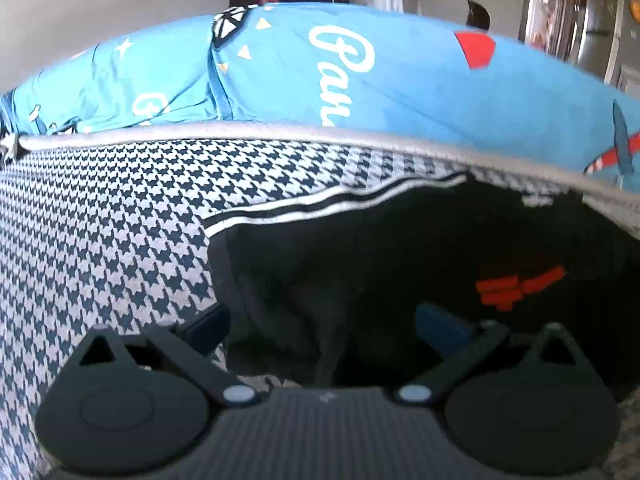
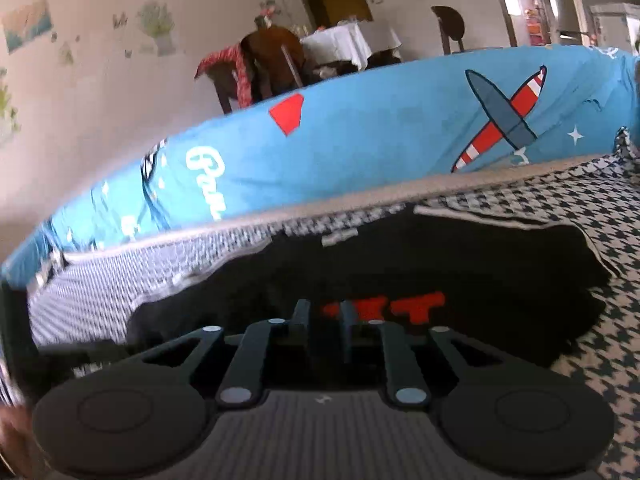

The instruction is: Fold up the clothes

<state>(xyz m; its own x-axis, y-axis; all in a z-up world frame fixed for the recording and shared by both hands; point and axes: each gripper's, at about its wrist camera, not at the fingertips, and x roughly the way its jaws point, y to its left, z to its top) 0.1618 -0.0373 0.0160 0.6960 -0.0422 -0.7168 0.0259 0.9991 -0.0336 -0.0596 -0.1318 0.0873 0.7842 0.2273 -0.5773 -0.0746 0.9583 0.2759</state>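
Two fisheye views look low across a bed covered in a black-and-white houndstooth sheet (image 1: 100,240), with a bright blue printed quilt (image 1: 400,80) banked up behind it.

Left wrist view: the left gripper (image 1: 322,328) sits close over a black garment (image 1: 360,260) that lies on the sheet. Its fingers are spread wide, one dark pad (image 1: 204,326) at the garment's left edge and one blue pad (image 1: 440,330) over the dark cloth. Nothing is pinched between them. A black-and-white striped trim runs along the garment's far edge, and a red print (image 1: 516,286) shows on its right part. The cloth is rumpled near the fingers.

Right wrist view: the right gripper (image 2: 324,320) points at the same black garment (image 2: 480,264), right in front of the red print (image 2: 408,306). Its two fingers stand close together with a narrow gap. Motion blur and the dark cloth make it hard to tell whether a fold of fabric is caught there; I cannot say. The left gripper appears as a dark shape at the left edge. Beyond the bed, a room with a chair, a draped table and wall pictures is visible.

Progress, as a judgement: the garment lies fairly spread, bunched at the near side, with no neat folded stack in sight. That fits either a garment being laid out or one partway through a fold.
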